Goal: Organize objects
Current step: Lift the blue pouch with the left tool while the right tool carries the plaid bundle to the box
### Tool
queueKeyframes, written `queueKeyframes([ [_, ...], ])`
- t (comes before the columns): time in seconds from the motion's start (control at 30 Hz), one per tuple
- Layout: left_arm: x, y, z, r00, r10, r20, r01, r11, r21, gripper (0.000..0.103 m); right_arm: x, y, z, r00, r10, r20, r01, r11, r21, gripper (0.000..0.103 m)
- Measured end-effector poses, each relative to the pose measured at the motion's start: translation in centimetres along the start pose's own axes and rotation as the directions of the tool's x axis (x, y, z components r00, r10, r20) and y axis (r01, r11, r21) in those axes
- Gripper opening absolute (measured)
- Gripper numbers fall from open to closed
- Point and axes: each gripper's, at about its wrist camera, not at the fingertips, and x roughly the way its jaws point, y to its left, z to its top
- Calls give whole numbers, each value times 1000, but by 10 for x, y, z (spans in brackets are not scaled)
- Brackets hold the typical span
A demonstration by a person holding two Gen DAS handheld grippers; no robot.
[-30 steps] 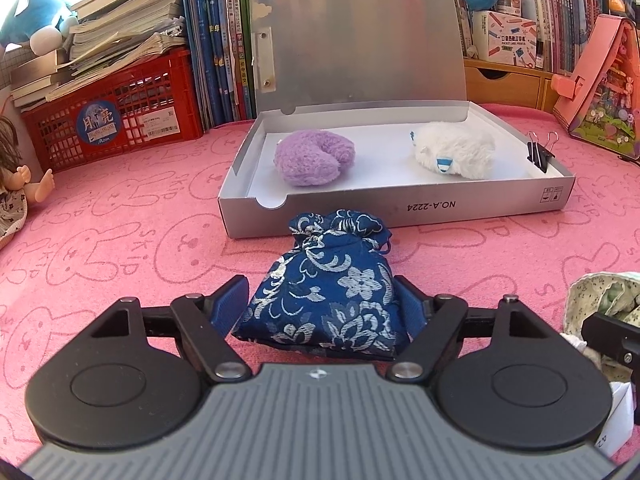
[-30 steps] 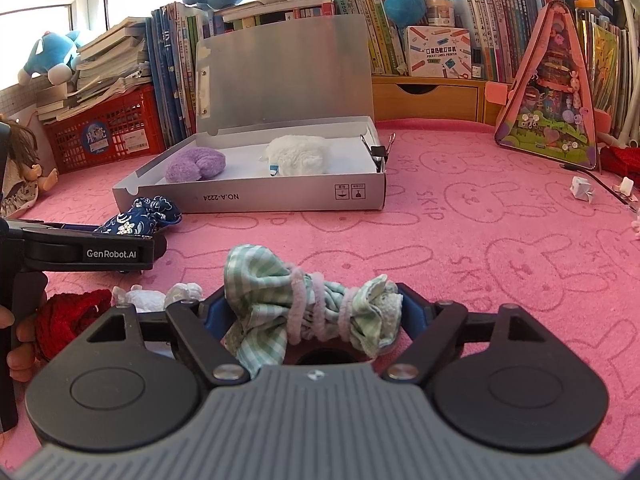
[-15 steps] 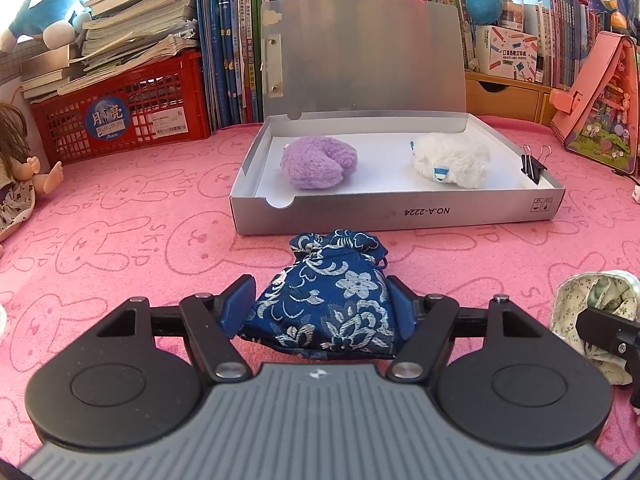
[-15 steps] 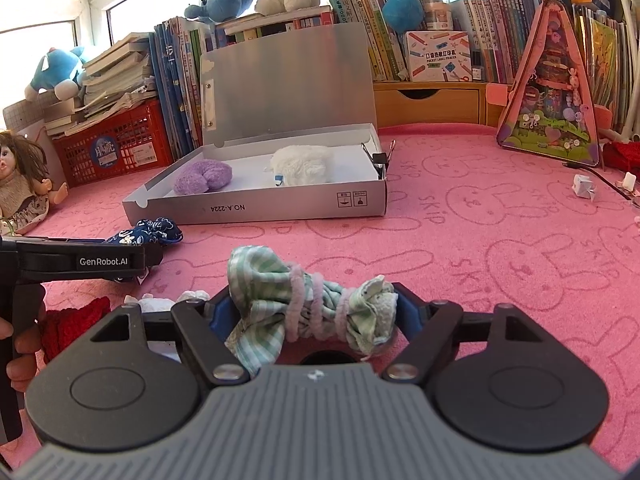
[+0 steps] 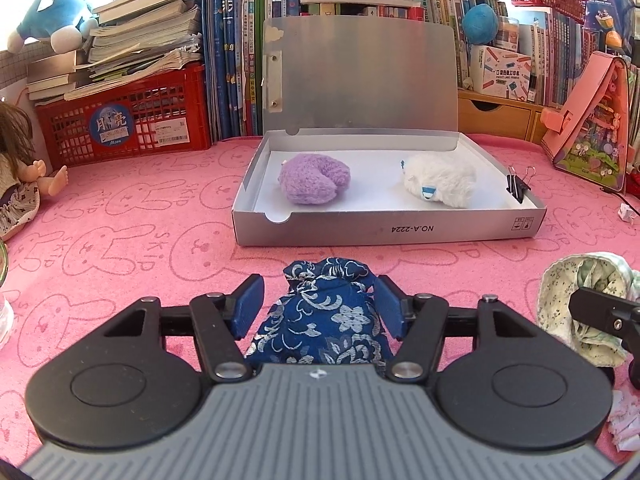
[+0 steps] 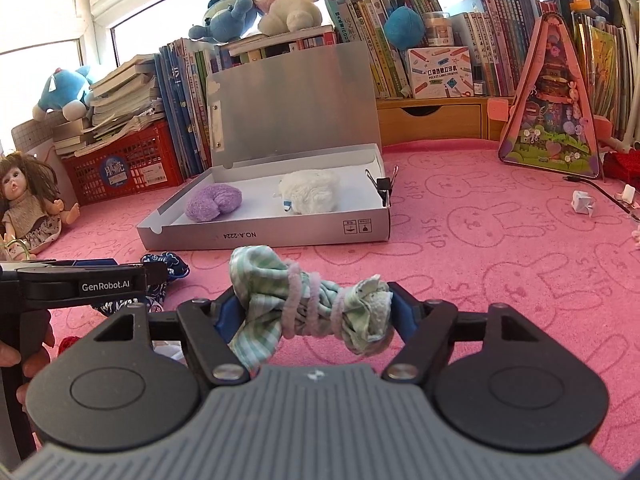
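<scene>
A blue floral pouch (image 5: 324,320) sits between the pads of my left gripper (image 5: 320,296). Its jaws are closing and the pads press the pouch's sides. In the right wrist view, my right gripper (image 6: 310,304) is closing on a green checked cloth bundle (image 6: 308,308) tied with pink cord, with a pad pressed against each end. Ahead lies an open silver box (image 5: 392,230) with its lid up. Inside it are a purple plush (image 5: 314,178) and a white plush (image 5: 440,184). The left gripper (image 6: 92,286) shows at the left of the right wrist view, held by a hand.
A black binder clip (image 5: 518,186) grips the box's right wall. A red crate (image 5: 128,124) of books and a row of books line the back. A doll (image 6: 28,200) sits at the left and a pink triangular toy house (image 6: 552,120) at the right. A small paper cube (image 6: 582,202) lies on the pink cloth.
Both pairs of jaws have narrowed onto what they hold. The left gripper has risen slightly with the pouch deeper between its fingers. The right gripper has stayed in place.
</scene>
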Motion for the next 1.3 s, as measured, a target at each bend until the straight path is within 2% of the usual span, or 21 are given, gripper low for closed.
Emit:
queueKeyframes([
  [0.13, 3, 0, -1, 1000, -11, -8, 11, 1000, 8, 65, 1, -2, 0, 1000, -1, -6, 1, 1000, 15, 72],
  [0.27, 12, 4, -3, 999, -21, -37, 21, 999, -25, 86, 2, -2, -3, 1000, -7, -12, 7, 1000, 13, 72],
  [0.43, 25, -1, -3, 998, 30, -48, -29, 999, 23, 88, 5, -3, -3, 1000, -8, -15, 8, 1000, 19, 72],
  [0.57, 39, 5, 1, 992, 28, -119, -30, 999, -15, 88, 6, -2, -3, 1000, -5, -17, 6, 1000, 16, 72],
  [0.63, 41, 6, 0, 991, 28, -129, -30, 999, -11, 86, 7, -2, -3, 1000, -4, -18, 4, 1000, 14, 72],
  [0.67, 41, 5, 0, 992, 25, -125, -26, 1000, -6, 78, 8, -1, -2, 1000, -3, -17, 3, 1000, 13, 72],
  [0.7, 40, 4, -1, 993, 17, -118, -18, 1000, -4, 66, 8, -1, -2, 1000, -1, -16, 1, 1000, 12, 72],
  [0.8, 35, 1, -2, 994, 18, -110, -18, 1000, -6, 58, 7, 1, 1, 1000, 5, -7, -5, 1000, 8, 72],
  [0.97, 25, 1, 0, 996, 0, -93, -2, 1000, -25, 56, 4, 2, 10, 1000, 22, 17, -22, 1000, 1, 72],
  [1.3, 6, 7, 30, 1000, -14, 8, 14, 999, -46, 56, 12, -5, 52, 997, 53, 57, -54, 998, 16, 71],
])
